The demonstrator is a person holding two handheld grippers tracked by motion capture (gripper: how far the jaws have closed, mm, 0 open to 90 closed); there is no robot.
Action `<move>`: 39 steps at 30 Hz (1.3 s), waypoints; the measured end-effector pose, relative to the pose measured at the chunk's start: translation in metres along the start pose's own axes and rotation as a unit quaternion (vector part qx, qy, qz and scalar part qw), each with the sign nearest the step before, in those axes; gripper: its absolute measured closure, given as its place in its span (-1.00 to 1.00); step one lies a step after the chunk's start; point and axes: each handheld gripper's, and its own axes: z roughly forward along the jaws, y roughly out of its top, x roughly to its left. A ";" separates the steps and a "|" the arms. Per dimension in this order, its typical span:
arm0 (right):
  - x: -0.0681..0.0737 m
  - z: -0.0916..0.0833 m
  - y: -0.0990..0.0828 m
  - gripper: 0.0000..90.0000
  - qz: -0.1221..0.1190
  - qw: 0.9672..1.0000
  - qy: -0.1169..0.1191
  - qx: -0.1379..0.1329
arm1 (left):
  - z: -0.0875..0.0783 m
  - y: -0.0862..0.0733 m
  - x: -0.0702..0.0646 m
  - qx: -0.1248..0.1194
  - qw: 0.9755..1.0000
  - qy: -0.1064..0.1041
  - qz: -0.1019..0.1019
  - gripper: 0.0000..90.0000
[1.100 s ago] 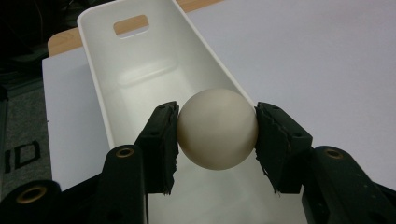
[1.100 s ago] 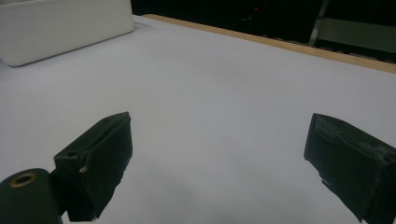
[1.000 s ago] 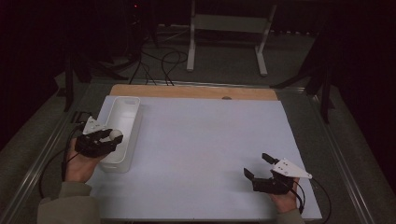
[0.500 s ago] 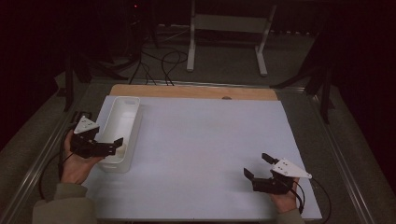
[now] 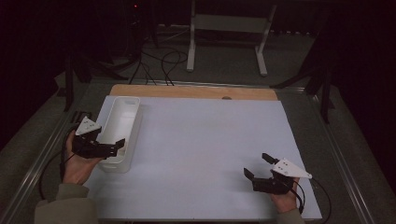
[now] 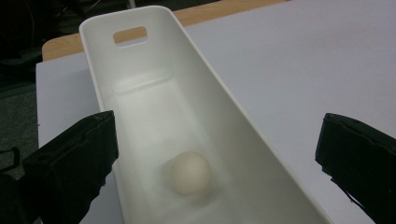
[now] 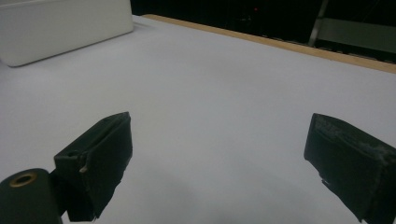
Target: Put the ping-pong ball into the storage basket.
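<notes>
Two grippers over a white tabletop (image 5: 201, 154), one in each of the person's hands. Left gripper (image 5: 110, 148) at the left edge, held over the near end of a long white bin (image 5: 122, 122); in the left gripper view its jaws stand wide apart, having just been opening, with nothing between the pads. One jaw sits outside the bin's left wall, the other out over the bare sheet to the bin's right. One pale ball (image 6: 189, 171) lies loose on the bin floor, toward the near end, roughly midway between the two long walls and touching neither jaw. Bin is narrow, upright, with a handle slot cut in its far end wall; it runs lengthwise away from the person along the left side of the sheet. Right gripper (image 5: 259, 167) near the right front corner of the tabletop, well apart from the bin, jaws also spread wide and holding nothing; the right gripper view has plain white surface between them, with the bin off at the upper left. Wooden strip (image 5: 196, 91) shows along the far edge of the tabletop.
</notes>
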 end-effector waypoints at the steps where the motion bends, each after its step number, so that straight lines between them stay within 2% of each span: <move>1: 0.000 0.000 0.000 -0.83 0.000 1.000 0.000 0.000 | 0.000 0.000 0.000 0.000 1.000 0.000 0.000 -1.00; 11: 0.000 0.000 0.000 -0.83 -0.001 1.000 0.000 -0.001 | 0.001 0.000 -0.004 -0.005 1.000 -0.011 0.007 -1.00; 19: 0.000 0.000 0.000 -0.84 -0.002 1.000 0.001 -0.002 | 0.002 -0.001 -0.010 -0.014 0.999 -0.028 0.018 -1.00; 39: 0.000 0.000 0.000 -0.83 -0.001 1.000 0.001 -0.002 | 0.008 -0.005 -0.022 -0.016 0.998 -0.055 0.030 -1.00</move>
